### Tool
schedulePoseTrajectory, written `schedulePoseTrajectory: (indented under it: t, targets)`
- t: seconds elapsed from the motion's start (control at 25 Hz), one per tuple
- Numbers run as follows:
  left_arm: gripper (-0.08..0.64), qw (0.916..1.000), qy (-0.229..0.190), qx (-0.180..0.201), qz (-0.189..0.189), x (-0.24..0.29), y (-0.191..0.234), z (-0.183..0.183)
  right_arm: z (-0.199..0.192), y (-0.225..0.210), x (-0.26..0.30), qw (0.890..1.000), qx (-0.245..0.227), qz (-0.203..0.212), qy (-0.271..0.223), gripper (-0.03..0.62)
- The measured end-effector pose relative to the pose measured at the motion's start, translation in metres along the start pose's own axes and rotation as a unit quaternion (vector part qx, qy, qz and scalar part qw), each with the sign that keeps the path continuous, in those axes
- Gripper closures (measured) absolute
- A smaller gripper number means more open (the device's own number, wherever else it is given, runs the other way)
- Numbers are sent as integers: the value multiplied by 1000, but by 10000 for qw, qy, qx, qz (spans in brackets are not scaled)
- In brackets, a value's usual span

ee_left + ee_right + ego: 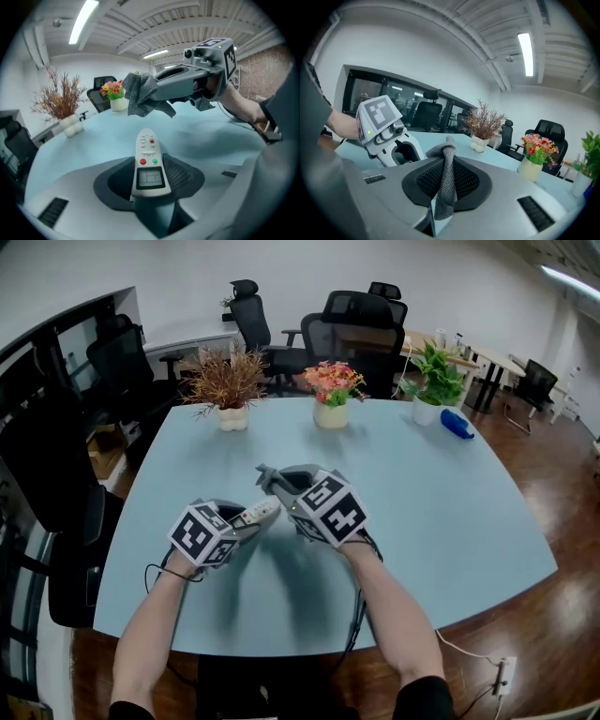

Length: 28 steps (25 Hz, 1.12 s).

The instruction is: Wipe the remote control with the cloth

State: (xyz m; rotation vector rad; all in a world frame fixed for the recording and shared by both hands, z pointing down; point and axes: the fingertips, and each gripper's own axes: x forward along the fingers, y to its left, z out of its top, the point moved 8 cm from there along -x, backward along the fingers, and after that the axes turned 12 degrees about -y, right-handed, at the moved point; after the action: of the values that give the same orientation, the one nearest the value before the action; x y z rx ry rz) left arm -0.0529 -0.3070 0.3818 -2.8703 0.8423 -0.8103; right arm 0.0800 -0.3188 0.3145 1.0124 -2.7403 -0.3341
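In the head view, a remote control (259, 514) is being held by the left gripper (246, 524) just left of centre, over the pale blue table (422, 512). A grey cloth (266, 474) is being held by the right gripper (274, 481) just above it.

In the left gripper view, the remote control (149, 161) is being clamped at its screen end, low in the centre, between jaws kept partly apart by its width. The cloth (140, 96) is being carried above its button end, apart from it.

In the right gripper view, the cloth (445, 159) is being pinched between nearly closed jaws at lower centre, one end hanging below. The left gripper (407, 152) is being shown at left.
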Motion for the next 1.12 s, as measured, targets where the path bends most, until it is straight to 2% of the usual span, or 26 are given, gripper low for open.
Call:
schedulePoseTrajectory:
  t: [0.16, 0.24, 0.32, 0.44, 0.56, 0.64, 0.76, 0.84, 0.92, 1.12]
  targets:
    - [382, 9947, -331, 652, 726, -10, 16, 1, 6, 15, 15, 9952, 658, 380, -616, 566]
    - [382, 9906, -576, 780, 961, -20, 24, 3, 7, 33, 28, 9939, 589, 601, -714, 566]
    - [382, 9882, -785, 815, 1032, -28, 25, 6, 3, 50, 40, 9952, 255, 715, -610, 566]
    - [382, 9855, -939, 946, 1047, -36, 21, 10, -4, 52, 49, 9977, -9, 540, -420, 566]
    - [382, 9824, -873, 1191, 1142, -39, 21, 7, -5, 28, 45, 9990, 139, -160, -399, 566]
    - [382, 9778, -812, 1447, 1282, -40, 21, 5, -2, 19, 42, 9976, 256, -380, -516, 566]
    - [382, 9666, -722, 1940, 1514, -39, 16, 5, 9, 40, 45, 9963, 227, 99, -826, 566]
    - [382, 9601, -781, 2145, 1616, -40, 12, 7, 11, 54, 51, 9968, 7, 281, -750, 566]
    - [382, 9556, -855, 2266, 1676, -41, 9, 10, 8, 47, 49, 9980, -97, 45, -617, 566]
    - [382, 9508, -926, 2398, 1730, -42, 7, 12, 0, -10, 26, 9930, 175, -1055, -502, 566]
